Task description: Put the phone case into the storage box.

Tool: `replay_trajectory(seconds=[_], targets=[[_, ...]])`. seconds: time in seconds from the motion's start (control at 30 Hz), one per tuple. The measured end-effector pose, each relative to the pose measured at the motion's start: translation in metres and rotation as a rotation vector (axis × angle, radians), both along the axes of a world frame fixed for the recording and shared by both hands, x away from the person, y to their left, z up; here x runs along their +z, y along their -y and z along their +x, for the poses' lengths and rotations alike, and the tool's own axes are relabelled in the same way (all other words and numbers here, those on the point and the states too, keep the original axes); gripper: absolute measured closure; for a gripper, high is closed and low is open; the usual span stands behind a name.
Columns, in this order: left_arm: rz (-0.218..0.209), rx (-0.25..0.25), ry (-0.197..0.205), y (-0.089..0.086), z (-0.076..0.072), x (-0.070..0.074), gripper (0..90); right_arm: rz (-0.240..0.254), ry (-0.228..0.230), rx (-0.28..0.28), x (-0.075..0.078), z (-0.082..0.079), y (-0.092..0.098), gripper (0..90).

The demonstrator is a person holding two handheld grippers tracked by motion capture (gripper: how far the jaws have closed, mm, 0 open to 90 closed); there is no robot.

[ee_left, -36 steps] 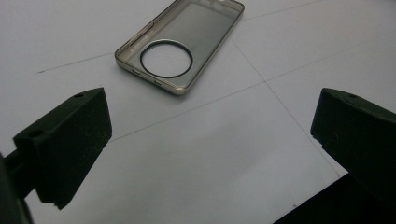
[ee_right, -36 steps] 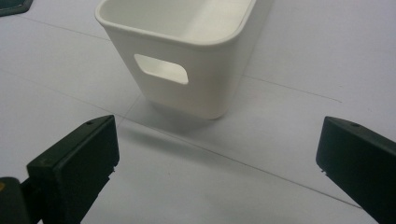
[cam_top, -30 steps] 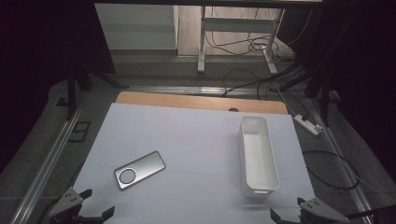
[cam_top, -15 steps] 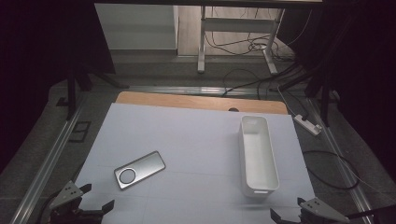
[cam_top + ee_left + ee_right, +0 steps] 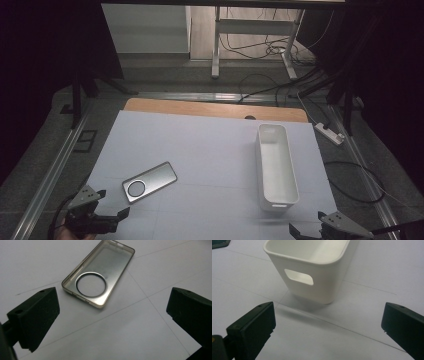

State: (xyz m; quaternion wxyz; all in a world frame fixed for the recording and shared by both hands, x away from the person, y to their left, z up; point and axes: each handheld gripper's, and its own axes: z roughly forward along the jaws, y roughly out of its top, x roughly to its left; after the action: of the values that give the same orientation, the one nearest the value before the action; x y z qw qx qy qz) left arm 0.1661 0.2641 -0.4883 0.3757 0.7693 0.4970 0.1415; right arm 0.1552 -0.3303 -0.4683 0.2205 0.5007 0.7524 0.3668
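High view: the phone case lies flat on the white table at about 8 o'clock from the table's middle, with the white bin well apart from it at about 4 o'clock.
Left gripper: the left gripper sits at the table's near edge, just short of the case, with its jaws spread wide and nothing between them.
Right gripper: the right gripper waits at the near edge in front of the bin's short end, jaws also wide and empty.
Case, close up: in the left gripper view the phone case lies hollow side up, its round ring toward the gripper, at roughly 11 o'clock from the midpoint between the jaws.
Bin, close up: in the right gripper view the bin stands upright, its handle slot facing the camera.
Step in hand: likely the approach of the left gripper to the case, to carry it to the bin.
Doing it well: the case lies at an angle to the jaws, so the hand should turn until the jaws straddle its narrow width, then come down low so that the pads meet the thin rim squarely.
Risk: a shallow, flexible rim may slip or bend under a skewed pinch; a grip near the ring end looks steadier.
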Motion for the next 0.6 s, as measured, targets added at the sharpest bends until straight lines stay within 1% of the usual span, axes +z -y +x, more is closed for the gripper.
replay_trajectory(seconds=[0.17, 0.33, 0.5, 0.6], targets=[[0.007, -0.01, -0.006, 0.006, 0.013, 0.001, 0.0, -0.001, -0.002, 0.001, 0.0, 0.0, 0.0, 0.0], [0.035, -0.017, -0.007, 0.013, 0.023, 0.003, 0.0, 0.0, -0.004, 0.004, 0.0, 0.001, 0.0, 0.0], [0.044, -0.023, -0.013, 0.016, 0.033, 0.006, 0.0, -0.002, -0.006, 0.005, 0.0, 0.001, 0.0, 0.0], [0.04, -0.026, -0.015, 0.017, 0.039, 0.007, 0.0, -0.002, -0.009, 0.005, 0.0, 0.001, 0.0, 0.0]])
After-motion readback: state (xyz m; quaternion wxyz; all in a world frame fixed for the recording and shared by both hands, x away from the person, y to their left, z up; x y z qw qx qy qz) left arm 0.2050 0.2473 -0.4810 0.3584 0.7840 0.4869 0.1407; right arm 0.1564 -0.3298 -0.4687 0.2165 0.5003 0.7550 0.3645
